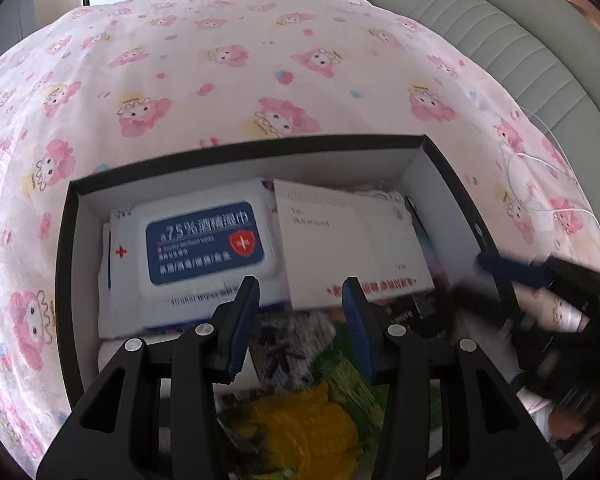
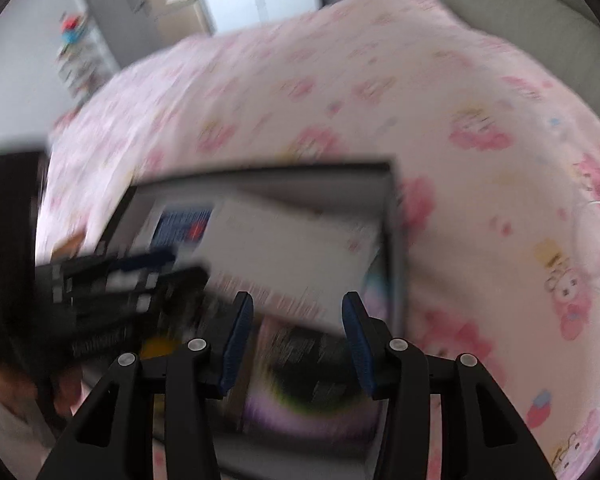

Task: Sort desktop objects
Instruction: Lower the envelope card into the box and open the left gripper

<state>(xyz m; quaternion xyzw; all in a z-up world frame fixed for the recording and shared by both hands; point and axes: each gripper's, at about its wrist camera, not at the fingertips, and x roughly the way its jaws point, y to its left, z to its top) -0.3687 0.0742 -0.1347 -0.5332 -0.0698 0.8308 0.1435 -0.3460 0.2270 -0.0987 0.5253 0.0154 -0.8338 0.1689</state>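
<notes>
Pink bedspread (image 1: 260, 80); box (image 1: 72, 240) beneath both open claws

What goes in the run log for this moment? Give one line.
stage: over box | left gripper: open, empty | right gripper: open, empty | in box: wipes, white carton

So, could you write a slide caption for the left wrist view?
Open left gripper above a dark box holding an alcohol wipes pack and a white carton.
</notes>
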